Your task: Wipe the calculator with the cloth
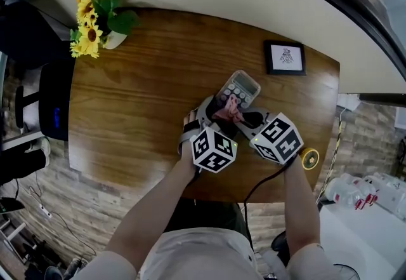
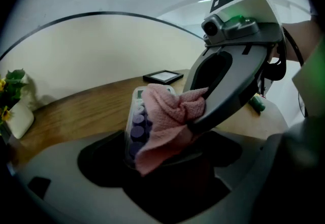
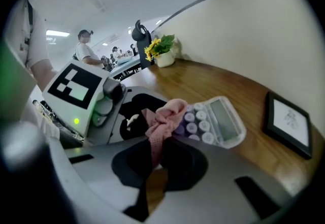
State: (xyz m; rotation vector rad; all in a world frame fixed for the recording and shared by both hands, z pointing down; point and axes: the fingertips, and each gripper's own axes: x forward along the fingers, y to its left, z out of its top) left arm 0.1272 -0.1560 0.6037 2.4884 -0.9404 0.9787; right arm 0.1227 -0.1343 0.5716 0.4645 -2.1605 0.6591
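A grey calculator (image 1: 242, 87) with rounded keys lies on the wooden table (image 1: 139, 101), right of centre. My left gripper (image 1: 209, 113) is shut on its near end, and in the left gripper view the calculator (image 2: 135, 116) runs away from between the jaws. A pink cloth (image 1: 230, 109) is bunched over the lower keys. My right gripper (image 1: 245, 119) is shut on the cloth, which rises from between its jaws (image 3: 162, 119) and rests against the calculator (image 3: 218, 119). The cloth (image 2: 167, 116) hides the calculator's right side in the left gripper view.
A framed picture (image 1: 285, 58) lies just beyond the calculator to the right. A white pot of yellow flowers (image 1: 95, 18) stands at the table's far left corner. A small yellow-green object (image 1: 310, 159) sits at the near right edge. A wall curves behind the table.
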